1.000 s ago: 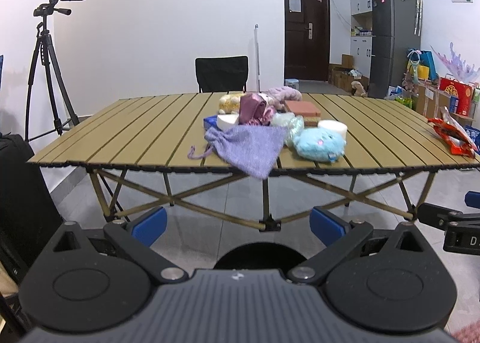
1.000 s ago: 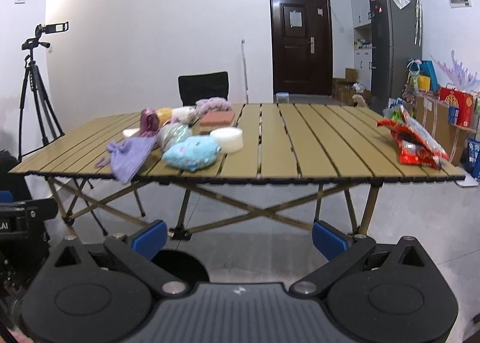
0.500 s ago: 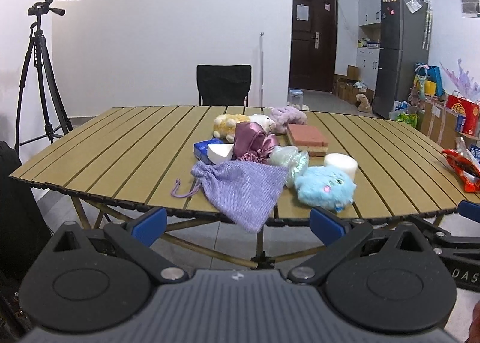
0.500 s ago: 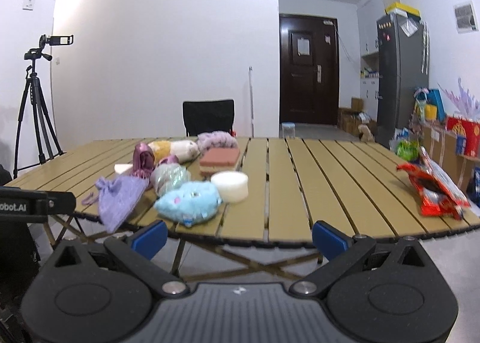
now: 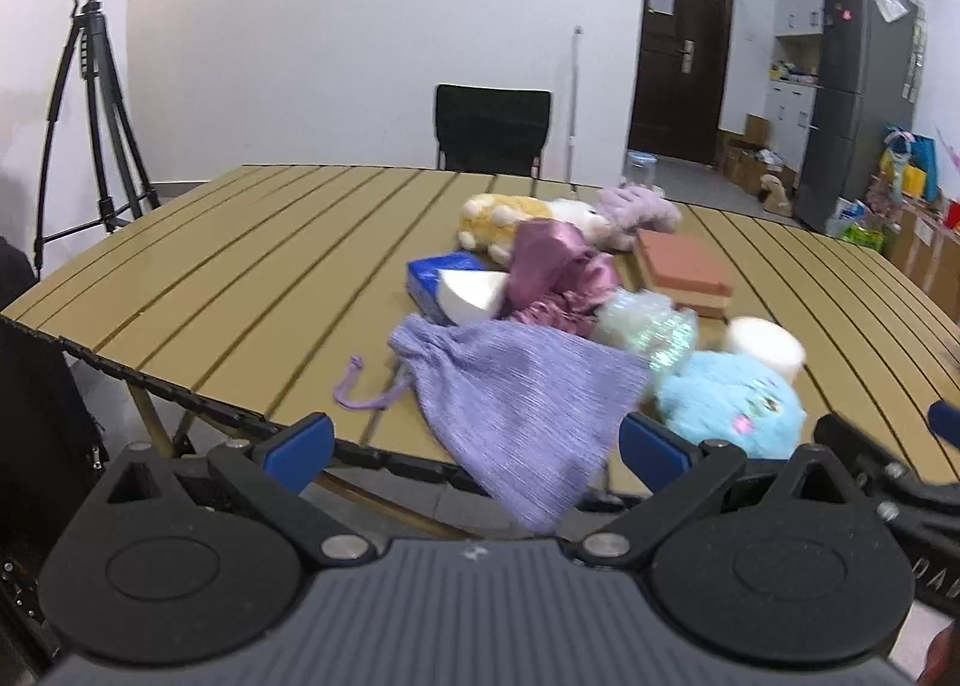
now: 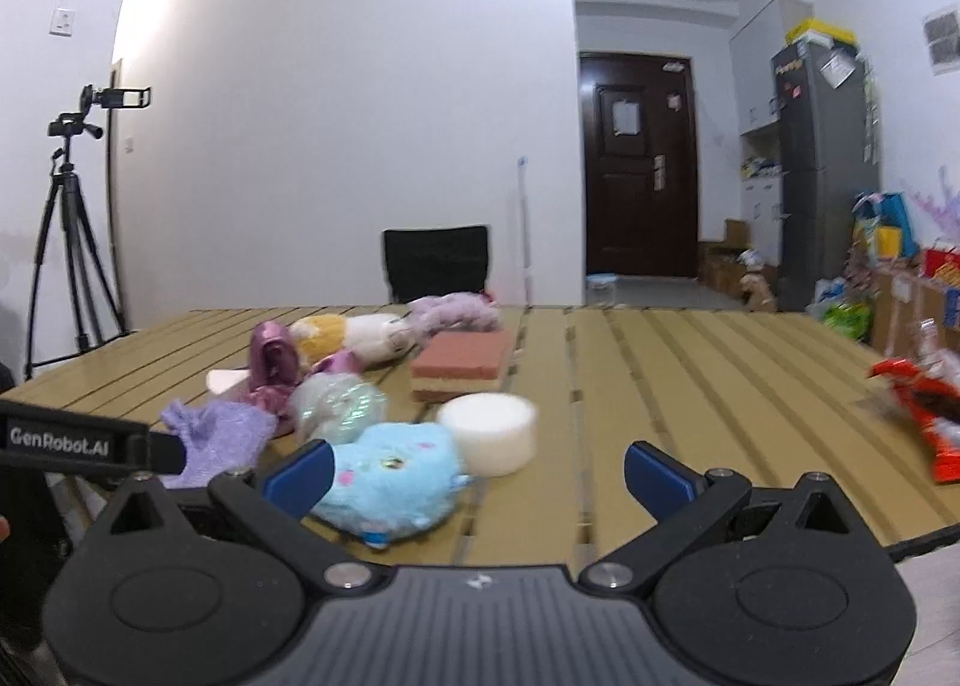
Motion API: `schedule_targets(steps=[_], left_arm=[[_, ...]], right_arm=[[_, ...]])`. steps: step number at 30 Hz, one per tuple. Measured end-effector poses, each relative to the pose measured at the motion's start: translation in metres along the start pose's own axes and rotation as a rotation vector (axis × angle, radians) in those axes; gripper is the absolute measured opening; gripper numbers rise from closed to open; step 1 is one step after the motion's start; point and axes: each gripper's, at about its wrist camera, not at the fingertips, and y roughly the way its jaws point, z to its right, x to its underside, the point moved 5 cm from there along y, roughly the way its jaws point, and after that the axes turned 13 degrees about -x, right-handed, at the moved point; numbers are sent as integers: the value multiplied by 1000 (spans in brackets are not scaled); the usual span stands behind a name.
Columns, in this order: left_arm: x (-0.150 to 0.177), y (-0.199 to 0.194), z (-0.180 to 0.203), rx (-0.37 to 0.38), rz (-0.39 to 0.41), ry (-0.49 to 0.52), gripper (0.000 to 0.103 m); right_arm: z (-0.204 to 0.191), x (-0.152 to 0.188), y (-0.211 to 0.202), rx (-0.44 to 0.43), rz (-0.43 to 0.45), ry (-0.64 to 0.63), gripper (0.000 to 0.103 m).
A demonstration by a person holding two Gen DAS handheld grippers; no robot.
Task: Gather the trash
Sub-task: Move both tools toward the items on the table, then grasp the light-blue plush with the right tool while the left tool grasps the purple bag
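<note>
Where the table (image 6: 690, 362) ends, a blurred red wrapper (image 6: 924, 416) is cut off.

Wide-open left gripper (image 5: 474, 440) above table (image 5: 240, 266) edge, lilac drawstring pouch (image 5: 522, 392) between its fingers.

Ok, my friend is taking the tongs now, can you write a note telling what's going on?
Left tongs: open, empty, at the near table edge in front of the purple drawstring bag.
Right tongs: open, empty, near the blue plush toy and white foam cylinder.
Things: a heap of plush toys, cloth, sponges and a crinkly clear wrapper sits mid-table. Red snack wrappers lie at the table's right edge.
Done: nothing picked up, as far as the views show.
Left: gather the trash, probably the red wrappers and clear wrapper. No bin is in view.
</note>
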Motion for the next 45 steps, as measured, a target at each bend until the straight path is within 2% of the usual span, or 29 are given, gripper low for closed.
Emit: schedule_targets(steps=[6,12,14,16,17,25,31,45], left_arm=[[-5,22,-21,-65,9,-24,103],[-5,34,-35,-70,-5,-34,103],[-5,36,-37,-67,-13,-40,103],[-4,37,-38,-61,-17,-41,103],[-4,38,-38,-62,-19,-40,103],[-3,36,-34,-48,-25,-59,103],[-3,34,-26,-26,-18,-42,103],[-13,42,-25,-13,-40,-96,103]], right_arm=[[-16,12,49,-10,-48,2,102],[-25,22,80,0,-94,10,102],[-25,24,87,10,-101,7,100],[-23,25,93,11,-111,7,93],[-24,26,95,17,-111,-1,92],[-27,25,93,26,-111,-38,83],[-30,24,87,24,-103,-75,80],[-12,12,68,52,-20,-20,79]])
